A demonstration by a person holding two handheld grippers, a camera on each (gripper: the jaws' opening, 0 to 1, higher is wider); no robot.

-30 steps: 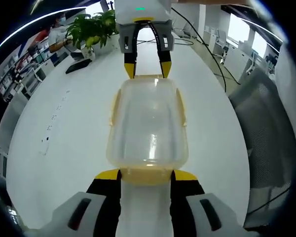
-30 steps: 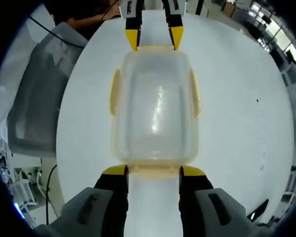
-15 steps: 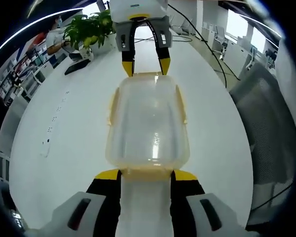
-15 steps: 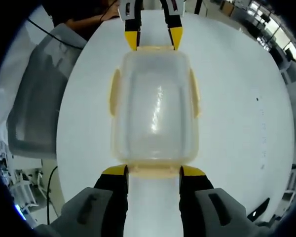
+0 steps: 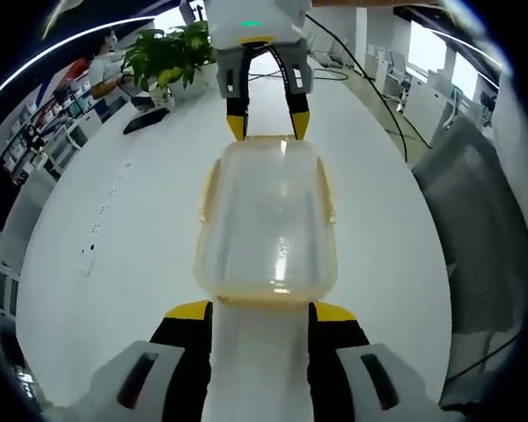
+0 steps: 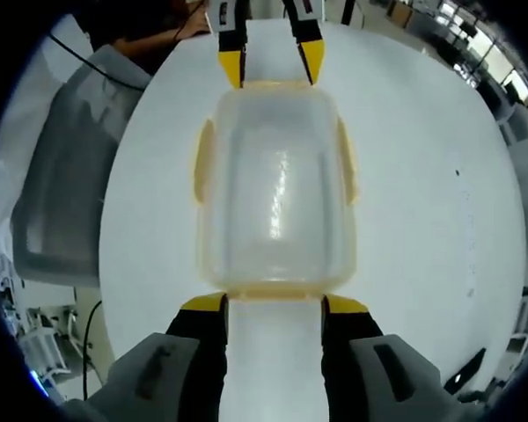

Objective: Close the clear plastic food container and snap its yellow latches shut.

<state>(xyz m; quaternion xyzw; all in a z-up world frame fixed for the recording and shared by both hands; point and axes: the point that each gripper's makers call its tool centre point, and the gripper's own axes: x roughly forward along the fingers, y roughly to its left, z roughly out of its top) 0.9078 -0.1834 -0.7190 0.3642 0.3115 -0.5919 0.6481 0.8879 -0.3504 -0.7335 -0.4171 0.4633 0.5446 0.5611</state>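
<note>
The white table (image 5: 114,229) carries everything here, and the clear plastic food container (image 5: 267,220) lies flat in the middle of it with its lid on. Its long axis runs straight from one gripper to the other, one short end toward each. In the left gripper view the left gripper (image 5: 259,309) sits at the container's near short end, jaws apart, yellow tips just at the rim and either side of the end latch. The right gripper (image 5: 267,129) faces it from the far short end, jaws spread too, tips at that rim. Over in the right gripper view it's mirrored: the right gripper (image 6: 274,303) at the near end, the left gripper (image 6: 271,63) at the far end. The yellow latches (image 6: 201,171) on the long sides lie against the container's walls. Compared with a moment ago, the container has stayed where it was on the table and both grippers keep their open stance at its ends; only the views have drifted slightly. Beyond the container's far end in the left gripper view stands a potted plant (image 5: 167,53).
</note>
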